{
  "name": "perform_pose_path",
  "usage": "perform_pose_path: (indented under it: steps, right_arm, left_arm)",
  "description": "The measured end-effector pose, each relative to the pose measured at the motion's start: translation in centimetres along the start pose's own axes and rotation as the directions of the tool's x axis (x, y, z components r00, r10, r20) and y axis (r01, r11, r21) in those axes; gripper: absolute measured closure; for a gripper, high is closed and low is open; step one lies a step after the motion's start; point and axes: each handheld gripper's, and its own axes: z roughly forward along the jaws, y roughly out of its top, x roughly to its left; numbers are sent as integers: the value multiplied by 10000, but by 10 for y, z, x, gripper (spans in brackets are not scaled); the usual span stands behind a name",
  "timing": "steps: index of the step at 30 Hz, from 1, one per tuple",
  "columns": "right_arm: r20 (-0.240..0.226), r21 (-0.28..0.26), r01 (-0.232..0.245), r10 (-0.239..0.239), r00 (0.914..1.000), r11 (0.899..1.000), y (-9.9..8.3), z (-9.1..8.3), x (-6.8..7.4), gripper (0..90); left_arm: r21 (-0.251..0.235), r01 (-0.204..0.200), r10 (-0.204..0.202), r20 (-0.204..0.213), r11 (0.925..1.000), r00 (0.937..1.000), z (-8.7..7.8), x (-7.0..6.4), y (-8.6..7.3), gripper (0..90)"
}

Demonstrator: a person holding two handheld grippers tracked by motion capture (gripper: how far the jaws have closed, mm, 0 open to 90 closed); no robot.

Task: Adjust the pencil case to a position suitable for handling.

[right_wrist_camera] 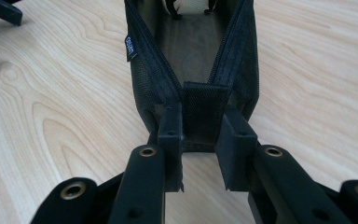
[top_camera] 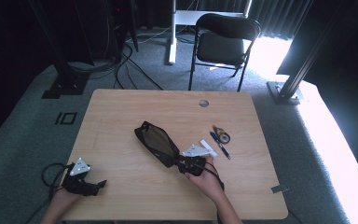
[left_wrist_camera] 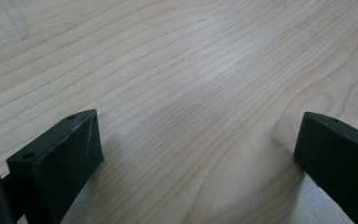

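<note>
At the near edge of the wooden surface point(top_camera: 121, 116), the left claw point(top_camera: 89, 185) rested low, its jaws spread wide with only bare woodgrain between them, holding nothing. It sat well apart from the work.

Further in, toward the middle, the right claw point(right_wrist_camera: 199, 140) was pressed together on the fabric end tab of a black mesh zip pouch point(top_camera: 156, 142), pinching it where the two zipper tracks met. From the right gripper view the pouch point(right_wrist_camera: 193, 56) stretched away from the jaws with its zipper parted, the mouth gaping and the dark interior showing. It lay flat on the surface, running diagonally away from the person's right hand point(top_camera: 209, 179).

Just beyond that hand lay a small white item point(top_camera: 209, 148), too blurred to identify, then a blue pen point(top_camera: 220, 145) and a small round object point(top_camera: 223, 136), all beside the pouch but apart from it.

The grip looked narrow: only the tab was caught, so a pull or lift would likely let the soft mesh sag or twist, and the tab could slip free. With the left claw far off and idle, nothing steadied the far end, and dragging the pouch might sweep it into the pen. At the far side a folding chair point(top_camera: 223, 39) stood on the carpet, clear of it all.
</note>
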Motion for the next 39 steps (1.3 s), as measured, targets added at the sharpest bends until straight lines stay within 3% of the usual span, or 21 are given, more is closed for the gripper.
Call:
perform_pose_path:
  steps: [6, 12, 26, 39]
  right_arm:
    - [144, 84, 64, -65, 9999, 9999, -7, -14, -4, 730]
    - [166, 11, -231, 231, 9996, 9997, -20, -29, -8, 730]
    - [554, 30, -488, 486, 9973, 9988, -44, -62, -14, 729]
    - [597, 41, -678, 674, 9959, 9977, -63, -88, -15, 728]
  left_arm:
    - [5, -8, 8, 1, 10000, 10000, 0, 0, 0, 11]
    - [1, -5, 5, -1, 10000, 10000, 0, 0, 0, 11]
    - [1, -5, 5, -1, 10000, 10000, 0, 0, 0, 11]
    - [1, -3, 3, -1, 10000, 10000, 0, 0, 0, 11]
